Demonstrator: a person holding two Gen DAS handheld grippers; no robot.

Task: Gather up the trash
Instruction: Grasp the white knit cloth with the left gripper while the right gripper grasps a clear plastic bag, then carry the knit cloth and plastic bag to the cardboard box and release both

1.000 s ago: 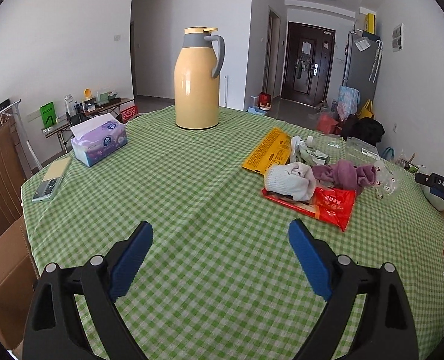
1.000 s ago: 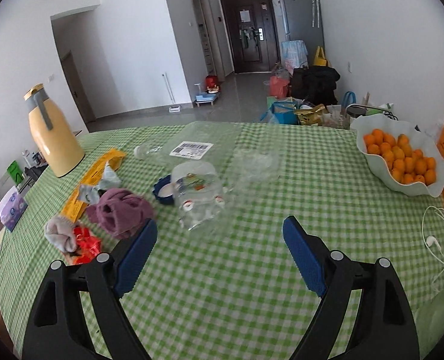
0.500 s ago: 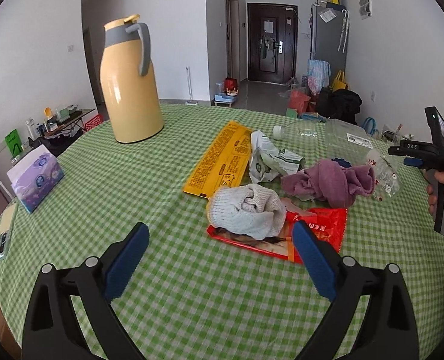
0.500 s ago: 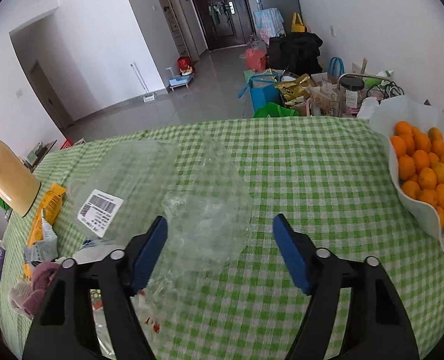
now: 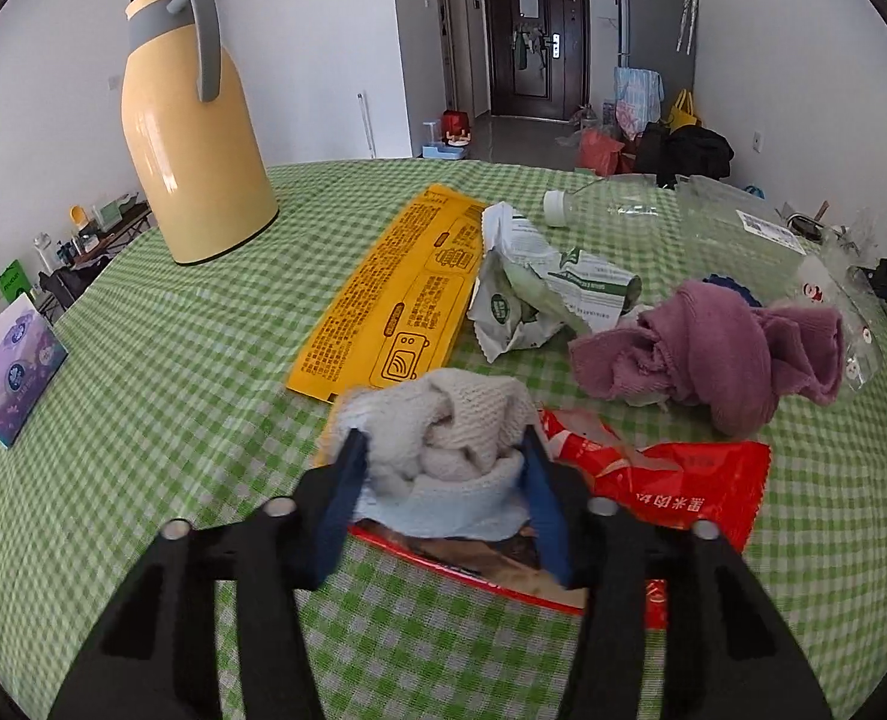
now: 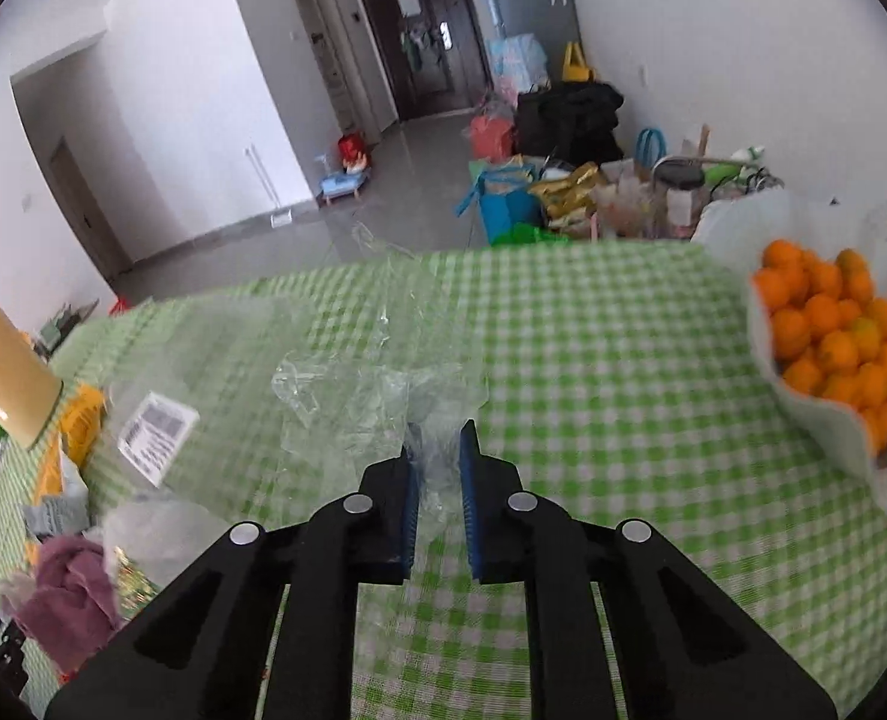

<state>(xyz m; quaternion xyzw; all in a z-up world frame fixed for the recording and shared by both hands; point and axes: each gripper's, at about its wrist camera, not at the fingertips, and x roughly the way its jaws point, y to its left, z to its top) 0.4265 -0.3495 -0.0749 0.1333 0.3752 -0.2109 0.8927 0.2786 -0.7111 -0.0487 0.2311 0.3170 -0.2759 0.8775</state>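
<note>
The trash lies in a loose heap on the green-checked bench (image 5: 173,360), and each hand has taken a piece of it. The left hand-held gripper (image 5: 440,450) has just been closing and now has its blue pads pressed into the sides of a balled white knit cloth (image 5: 443,420), which bulges up between them. That cloth sits on a red snack wrapper (image 5: 683,486), so a grip on its flanks lets it come off without dragging the wrapper along, in my judgement. Just beyond the fingers lies a flat yellow package (image 5: 395,294); ahead and to the right are a crumpled green-and-white wrapper (image 5: 533,288), a purple cloth (image 5: 713,348) and a clear plastic bottle (image 5: 611,204) on its side. Further off to the left stands a yellow thermos jug (image 5: 191,138).

The right hand-held gripper (image 6: 437,450) has also just been closing, and its jaws stand nearly together, pinching a fold of clear crumpled plastic film (image 6: 371,402). The thin film needs that narrow pinch; most of it spreads ahead and to the left of the fingers.

Only the right wrist view shows the white bowl of oranges (image 6: 827,438) well off to the right of the fingers, and the film's pinched fold. Only the left wrist view shows the red wrapper's whole outline and the tissue box (image 5: 14,366) far to the left. No bin or bag for the trash shows on the bench in either view.
</note>
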